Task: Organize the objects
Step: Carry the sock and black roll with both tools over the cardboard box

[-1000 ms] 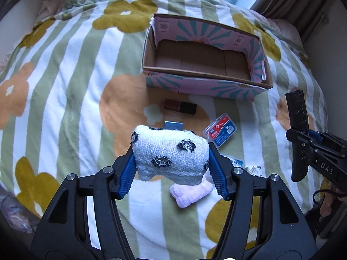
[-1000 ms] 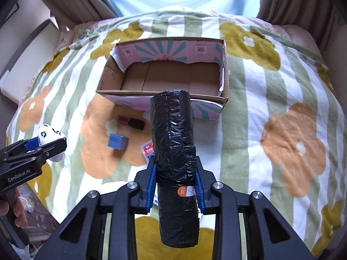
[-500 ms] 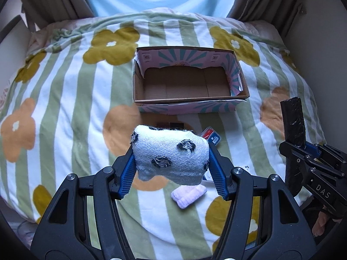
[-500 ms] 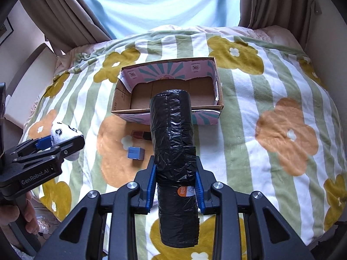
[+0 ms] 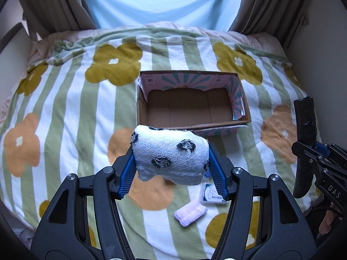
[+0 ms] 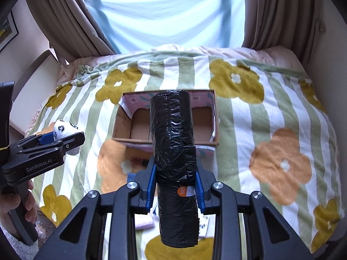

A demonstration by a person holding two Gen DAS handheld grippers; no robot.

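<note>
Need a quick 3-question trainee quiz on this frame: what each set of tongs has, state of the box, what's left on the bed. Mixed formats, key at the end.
1. True or false: the cardboard box on the bedspread already holds an item.
2. What do the left tongs grip?
A. a roll of black bags
B. a white sock bundle with dark spots
C. a pink cloth
3. Fill in: the right tongs are shut on the ____.

Key
1. False: the box shows only bare cardboard inside.
2. B: the spotted sock bundle; the pink cloth lies on the bedspread.
3. black bag roll.
</note>
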